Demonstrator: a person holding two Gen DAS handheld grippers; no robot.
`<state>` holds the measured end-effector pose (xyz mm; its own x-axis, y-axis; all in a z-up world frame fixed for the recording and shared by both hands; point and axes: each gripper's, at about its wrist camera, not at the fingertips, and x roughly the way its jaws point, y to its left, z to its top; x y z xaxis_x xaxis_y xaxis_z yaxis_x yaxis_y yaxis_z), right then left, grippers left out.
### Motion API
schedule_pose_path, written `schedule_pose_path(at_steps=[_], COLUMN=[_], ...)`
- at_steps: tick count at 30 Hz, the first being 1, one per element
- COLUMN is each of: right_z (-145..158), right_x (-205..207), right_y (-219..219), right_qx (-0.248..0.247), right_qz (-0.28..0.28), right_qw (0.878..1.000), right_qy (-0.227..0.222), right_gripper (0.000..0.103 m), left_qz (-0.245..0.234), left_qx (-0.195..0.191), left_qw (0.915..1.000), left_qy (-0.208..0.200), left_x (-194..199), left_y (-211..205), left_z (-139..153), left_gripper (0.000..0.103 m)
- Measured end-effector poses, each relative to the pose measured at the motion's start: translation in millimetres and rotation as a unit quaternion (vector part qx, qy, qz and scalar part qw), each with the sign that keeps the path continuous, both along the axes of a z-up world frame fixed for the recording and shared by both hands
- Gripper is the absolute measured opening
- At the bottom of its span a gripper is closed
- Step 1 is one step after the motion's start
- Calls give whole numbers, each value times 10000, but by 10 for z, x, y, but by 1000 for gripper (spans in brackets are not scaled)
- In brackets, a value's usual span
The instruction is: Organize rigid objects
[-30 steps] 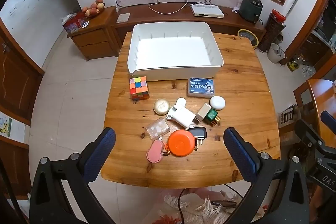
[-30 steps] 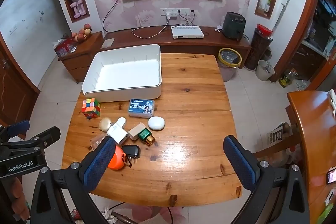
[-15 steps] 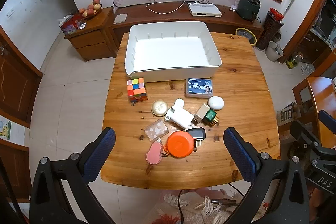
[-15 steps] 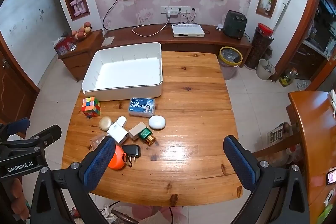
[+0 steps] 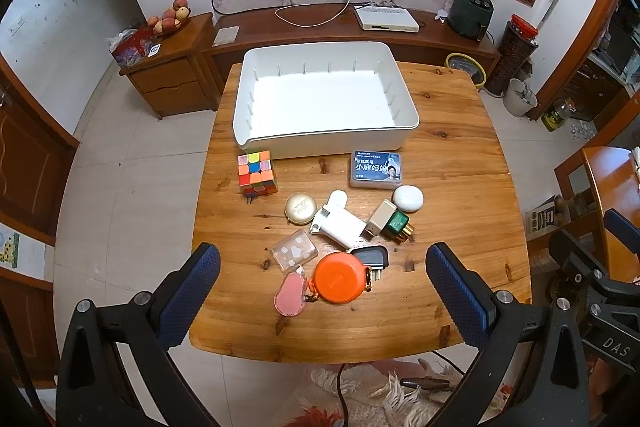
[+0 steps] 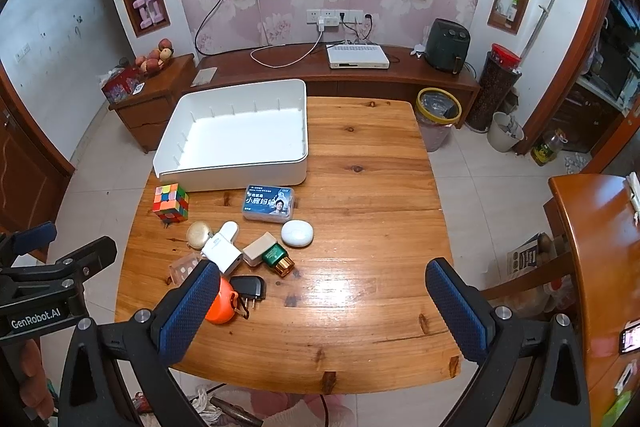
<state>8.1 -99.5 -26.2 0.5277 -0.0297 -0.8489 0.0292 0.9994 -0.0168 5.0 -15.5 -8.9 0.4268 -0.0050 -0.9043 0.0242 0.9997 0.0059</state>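
An empty white bin [image 5: 324, 103] stands at the far side of the wooden table [image 5: 460, 187]; it also shows in the right wrist view [image 6: 240, 135]. In front of it lie a colour cube [image 5: 257, 173], a blue-labelled box [image 5: 376, 169], a white oval case [image 5: 408, 198], a gold round tin [image 5: 301, 208], a white charger [image 5: 338, 225], a green bottle [image 5: 396, 225], a black plug [image 5: 372, 257], an orange round case [image 5: 338, 277] and a pink tag [image 5: 289, 294]. My left gripper [image 5: 322, 287] is open, high above the orange case. My right gripper [image 6: 320, 303] is open above bare table.
A low wooden TV bench [image 6: 340, 75] runs behind the table, with a side cabinet [image 5: 168, 67] at left. A yellow-rimmed waste bin [image 6: 438, 111] stands at the table's far right corner. Another wooden table [image 6: 600, 267] is at the right. Tiled floor surrounds the table.
Both views have tilted up a little: the table and objects sit slightly lower in frame. Nothing on the table has moved. Both grippers stay open.
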Motion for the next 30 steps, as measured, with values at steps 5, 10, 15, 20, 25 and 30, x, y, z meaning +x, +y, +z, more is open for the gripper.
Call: schedule_pose_path(at_steps=[5, 10, 15, 20, 25, 30], right_z=[-85, -95, -74, -65, -69, -57], right_x=[53, 65, 76, 79, 78, 81], right_y=[20, 4, -16, -23, -20, -16], right_qx=[-24, -26, -26, -26, -29, -32], right_qz=[13, -5, -15, -15, -16, -15], right_qw=[10000, 10000, 10000, 10000, 10000, 10000], right_qy=[-9, 2, 17, 20, 18, 20], right_gripper=[103, 103, 103, 103, 103, 103], left_qz=[-10, -55, -49, -42, -41, -50], left_qx=[-3, -2, -11, -18, -20, -17], left_qw=[10000, 10000, 10000, 10000, 10000, 10000], left_qy=[0, -7, 3, 4, 4, 2], left_x=[1, 36, 43, 43, 42, 43], left_y=[-4, -48, -55, -53, -55, -52], left_z=[2, 26, 34, 32, 30, 29], left_gripper=[102, 102, 102, 102, 102, 102])
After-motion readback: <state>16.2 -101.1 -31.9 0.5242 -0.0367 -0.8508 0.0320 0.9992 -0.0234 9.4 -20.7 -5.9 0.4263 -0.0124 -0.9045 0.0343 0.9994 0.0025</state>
